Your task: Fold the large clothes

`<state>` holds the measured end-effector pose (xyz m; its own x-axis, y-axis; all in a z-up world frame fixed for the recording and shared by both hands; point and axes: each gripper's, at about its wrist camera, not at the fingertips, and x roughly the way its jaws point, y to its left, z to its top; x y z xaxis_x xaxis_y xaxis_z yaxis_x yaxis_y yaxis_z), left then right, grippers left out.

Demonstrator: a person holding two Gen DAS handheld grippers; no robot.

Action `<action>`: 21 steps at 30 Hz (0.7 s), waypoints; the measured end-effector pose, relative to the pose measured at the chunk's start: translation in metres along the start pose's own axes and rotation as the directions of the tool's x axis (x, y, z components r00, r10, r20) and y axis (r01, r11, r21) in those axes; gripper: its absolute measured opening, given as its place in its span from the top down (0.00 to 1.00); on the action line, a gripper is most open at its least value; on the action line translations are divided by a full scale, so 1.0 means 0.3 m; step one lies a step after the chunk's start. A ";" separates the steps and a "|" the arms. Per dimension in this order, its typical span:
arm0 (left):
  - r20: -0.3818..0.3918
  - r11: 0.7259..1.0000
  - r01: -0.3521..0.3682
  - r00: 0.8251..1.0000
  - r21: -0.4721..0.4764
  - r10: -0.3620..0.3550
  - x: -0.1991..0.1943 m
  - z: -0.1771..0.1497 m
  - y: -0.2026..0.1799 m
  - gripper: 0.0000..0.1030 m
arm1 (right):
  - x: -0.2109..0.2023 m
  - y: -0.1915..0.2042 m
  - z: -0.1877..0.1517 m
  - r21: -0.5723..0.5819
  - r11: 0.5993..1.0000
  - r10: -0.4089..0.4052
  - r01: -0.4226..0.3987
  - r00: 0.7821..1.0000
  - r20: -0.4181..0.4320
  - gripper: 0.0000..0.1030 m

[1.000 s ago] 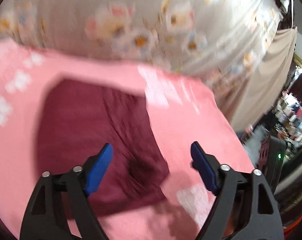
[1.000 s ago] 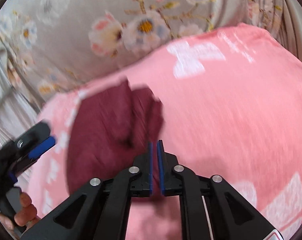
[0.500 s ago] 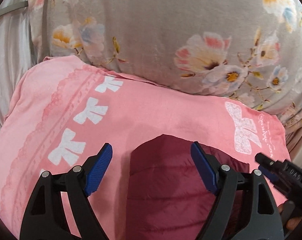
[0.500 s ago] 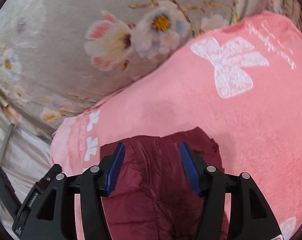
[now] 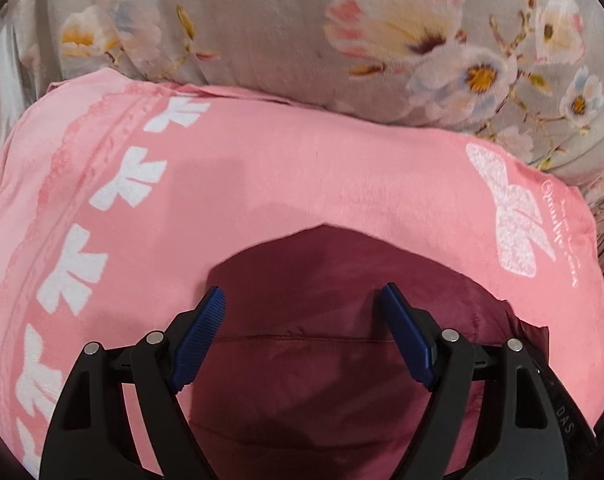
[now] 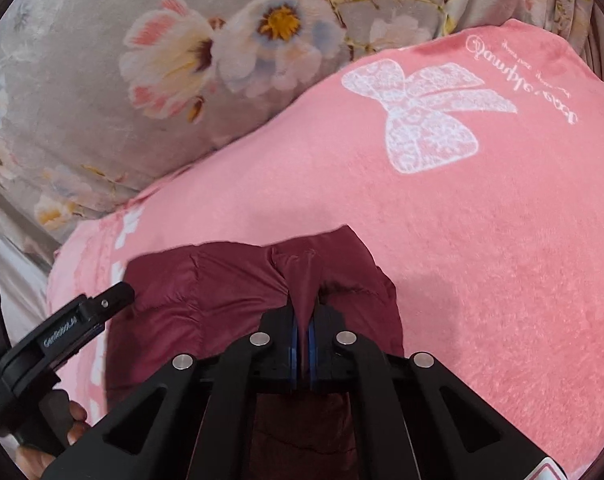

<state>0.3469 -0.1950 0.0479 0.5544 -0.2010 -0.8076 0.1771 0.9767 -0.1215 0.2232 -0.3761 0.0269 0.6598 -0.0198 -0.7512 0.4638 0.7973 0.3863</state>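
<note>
Lying on a pink plush blanket (image 5: 302, 168) printed with white bows, the dark maroon quilted puffer garment (image 5: 322, 360) is sitting folded into a compact bundle near the blanket's near edge. The left gripper (image 5: 302, 300) is hovering just above the garment with its 2 blue-padded fingers (image 5: 205, 320) spread wide, gripping nothing; whether the pads are touching the fabric cannot be told. The right gripper (image 6: 302, 320) is pinching a raised ridge of the maroon garment (image 6: 237, 280) between its 2 nearly closed blue pads, the fabric puckering up between them. In the right wrist view, the left gripper's black body (image 6: 61, 332) is showing at the lower left, beside the garment's left edge. A grey floral-printed quilt (image 5: 281, 24) is lying beyond the blanket, touching its far edge.
</note>
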 end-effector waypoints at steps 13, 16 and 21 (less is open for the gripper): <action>0.043 0.999 -0.054 0.998 -0.011 0.054 0.133 -0.091 -0.011 0.14 | 0.127 -0.075 -0.077 -0.037 0.999 0.013 -0.013 1.000 0.010 0.99; 0.058 0.998 -0.070 0.996 -0.002 0.070 0.146 -0.103 -0.018 0.12 | 0.138 -0.072 -0.090 -0.049 0.999 0.010 -0.009 1.000 0.022 0.99; 0.095 0.994 -0.112 0.989 0.020 0.109 0.157 -0.121 -0.039 0.11 | 0.146 -0.070 -0.097 -0.064 0.998 0.002 0.000 0.999 0.039 0.99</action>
<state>0.3414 -0.2132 -0.0097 0.6451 -0.0994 -0.7576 0.1302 0.9913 -0.0191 0.2251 -0.3762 -0.0298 0.6832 -0.0413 -0.7291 0.4252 0.8342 0.3511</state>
